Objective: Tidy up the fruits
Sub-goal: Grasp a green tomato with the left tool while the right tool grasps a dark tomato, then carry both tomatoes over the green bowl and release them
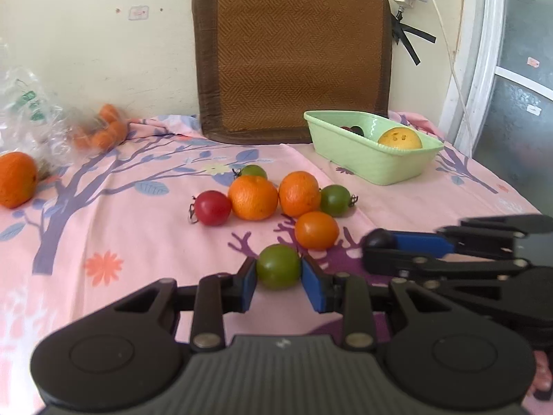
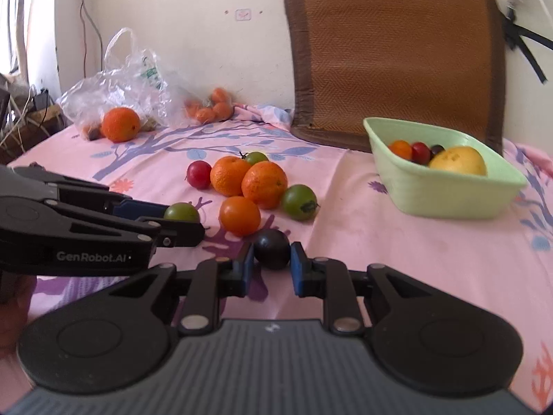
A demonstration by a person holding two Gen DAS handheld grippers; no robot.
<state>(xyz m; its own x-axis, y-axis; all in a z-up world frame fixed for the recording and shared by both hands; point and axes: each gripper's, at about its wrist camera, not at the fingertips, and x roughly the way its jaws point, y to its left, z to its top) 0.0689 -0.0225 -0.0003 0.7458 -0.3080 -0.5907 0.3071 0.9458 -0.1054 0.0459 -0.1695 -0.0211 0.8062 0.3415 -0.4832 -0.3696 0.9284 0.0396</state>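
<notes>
Gripping a green tomato (image 1: 278, 266) left, dark fruit (image 2: 271, 249) right; only right view reveals bowl's (image 2: 446, 193) tomatoes

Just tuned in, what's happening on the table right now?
Fruit is being sorted into the green dish. The left gripper has its fingers against a green tomato, and the right gripper brackets a dark round fruit. Both fruits look to be on the cloth. Oranges and tomatoes wait in the middle cluster.
</notes>
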